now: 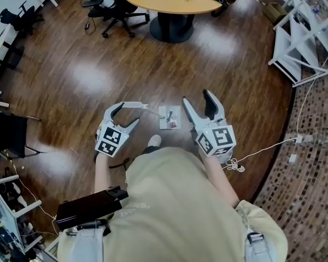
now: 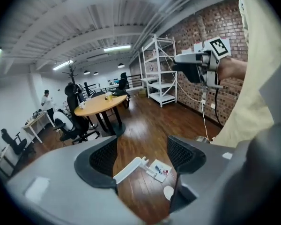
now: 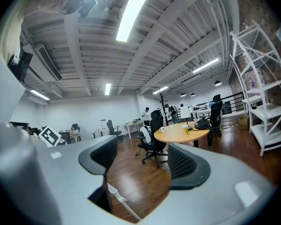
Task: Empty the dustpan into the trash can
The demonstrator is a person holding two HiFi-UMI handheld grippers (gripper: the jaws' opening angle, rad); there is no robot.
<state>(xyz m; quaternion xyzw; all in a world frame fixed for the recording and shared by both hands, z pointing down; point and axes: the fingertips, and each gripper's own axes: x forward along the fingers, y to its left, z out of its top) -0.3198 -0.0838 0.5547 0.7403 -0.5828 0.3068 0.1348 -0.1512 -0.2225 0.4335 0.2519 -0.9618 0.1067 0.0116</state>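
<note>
One flat white dustpan (squarish), glossy planks

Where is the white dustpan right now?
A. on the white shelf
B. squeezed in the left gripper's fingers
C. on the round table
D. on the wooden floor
D: the dustpan lies flat on the wooden floor just ahead of the person, and the left gripper has its fingers apart, gripping nothing.

Glossy wood floor, rough brick wall, left gripper's matt black fingers
</note>
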